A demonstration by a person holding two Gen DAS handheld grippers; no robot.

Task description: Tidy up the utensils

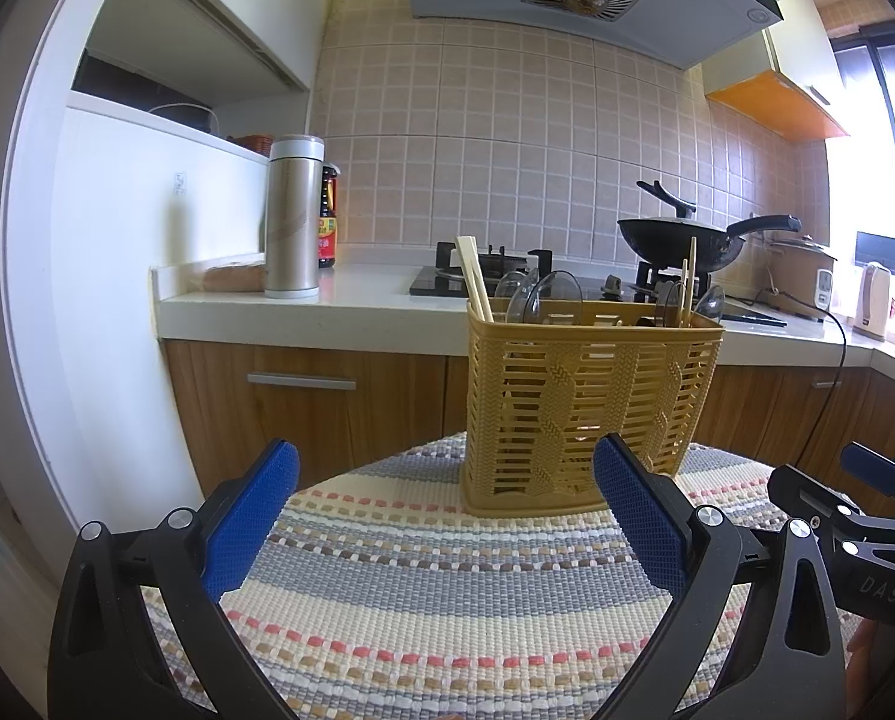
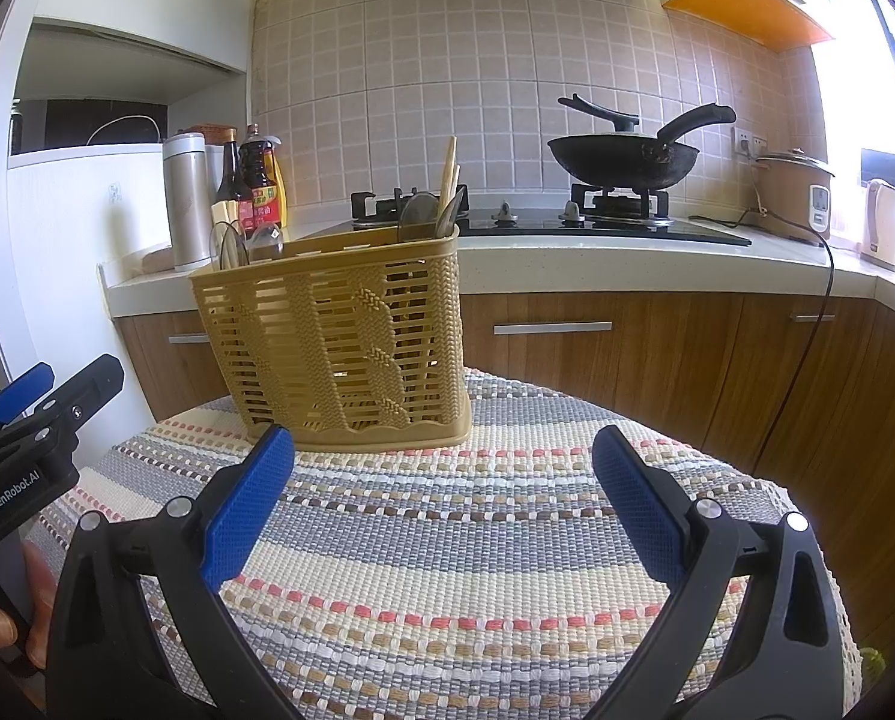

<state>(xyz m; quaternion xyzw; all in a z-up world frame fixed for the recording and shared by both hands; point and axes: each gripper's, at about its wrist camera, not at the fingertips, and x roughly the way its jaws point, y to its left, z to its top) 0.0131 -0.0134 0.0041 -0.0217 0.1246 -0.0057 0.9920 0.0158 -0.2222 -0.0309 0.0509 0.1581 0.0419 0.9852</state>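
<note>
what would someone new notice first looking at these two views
The tan plastic utensil basket stands on the striped woven cloth, with clear spoons and wooden chopsticks sticking up from it. In front, the left gripper and right gripper both hover open with blue pads, holding nothing. Behind, a black wok sits on the gas stove.

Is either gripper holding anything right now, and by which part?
Nothing is held. The left gripper and right gripper are both open over the striped mat, short of the utensil basket.
</note>
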